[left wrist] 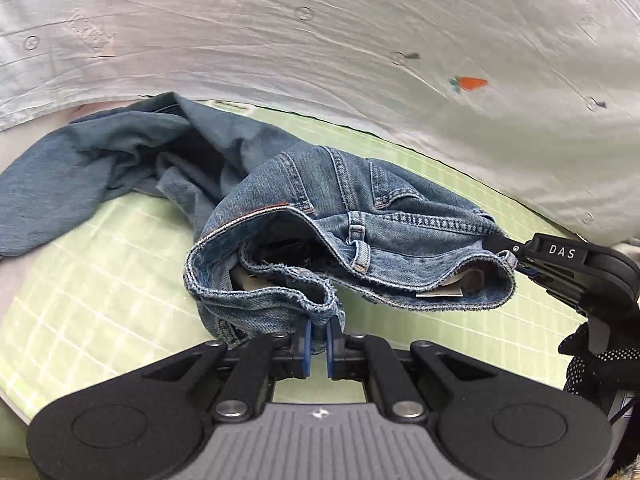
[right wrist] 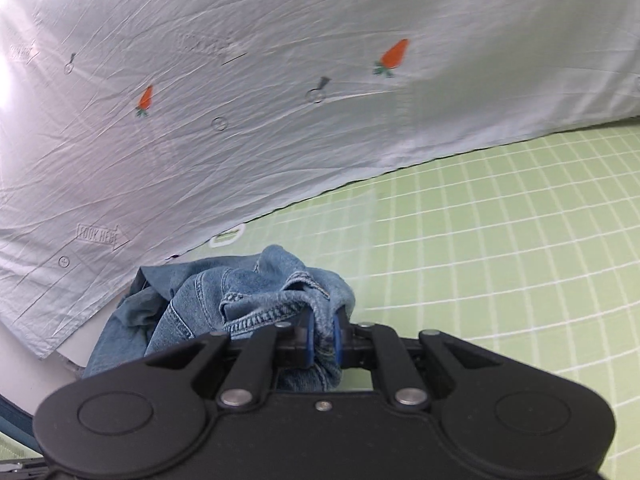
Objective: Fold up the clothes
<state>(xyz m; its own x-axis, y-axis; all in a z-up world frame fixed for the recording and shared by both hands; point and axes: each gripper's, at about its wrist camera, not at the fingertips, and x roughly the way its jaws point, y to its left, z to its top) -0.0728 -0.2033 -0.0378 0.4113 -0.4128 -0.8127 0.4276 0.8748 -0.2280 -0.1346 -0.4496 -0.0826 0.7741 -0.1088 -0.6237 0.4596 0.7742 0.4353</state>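
Note:
A pair of blue jeans (left wrist: 360,216) is held by its waistband above a green grid mat (left wrist: 100,280). My left gripper (left wrist: 318,340) is shut on the frayed near edge of the waistband. My right gripper (left wrist: 516,256) comes in from the right of the left wrist view and is shut on the waistband's far right end. In the right wrist view my right gripper (right wrist: 322,340) pinches bunched denim of the jeans (right wrist: 248,296). The legs trail back to the left, crumpled on the mat.
A pale sheet with small orange carrot prints (left wrist: 360,40) hangs behind the mat and shows in the right wrist view (right wrist: 280,100) too. The green mat (right wrist: 500,260) spreads to the right. A gloved hand (left wrist: 600,364) holds the right gripper.

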